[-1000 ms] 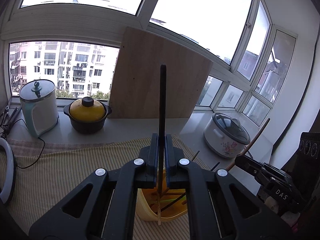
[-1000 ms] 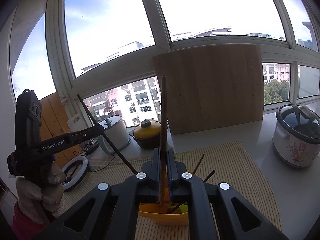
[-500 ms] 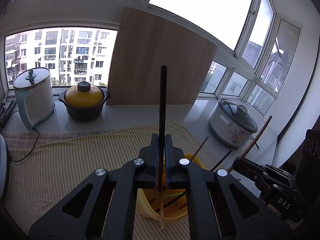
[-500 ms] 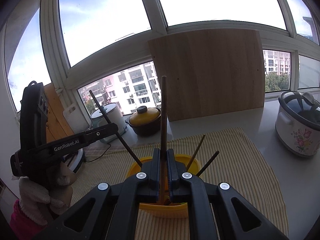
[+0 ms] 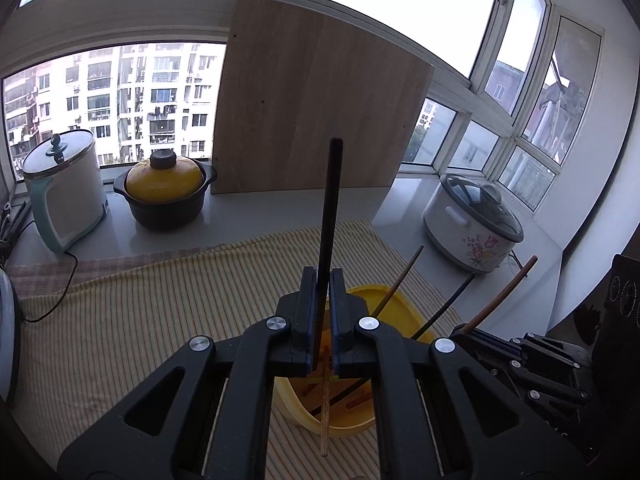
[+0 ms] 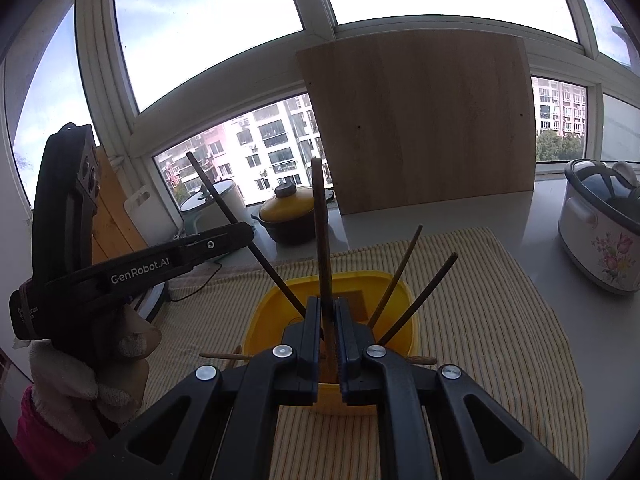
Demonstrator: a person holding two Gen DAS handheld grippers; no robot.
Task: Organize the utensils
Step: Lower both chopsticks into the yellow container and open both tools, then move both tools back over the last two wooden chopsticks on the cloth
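Right wrist view: my right tool (image 6: 328,322) grips a brown chopstick (image 6: 321,236) upright over the yellow holder (image 6: 394,286); my left tool (image 6: 250,234) clamps a dark chopstick (image 6: 240,226). I should lower both tips inside before releasing.

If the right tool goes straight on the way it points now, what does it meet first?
Most likely the yellow holder: the right tool, shut on a brown chopstick, points down at it from just above. Depth is unclear, so the two chopsticks leaning in the holder might touch first.
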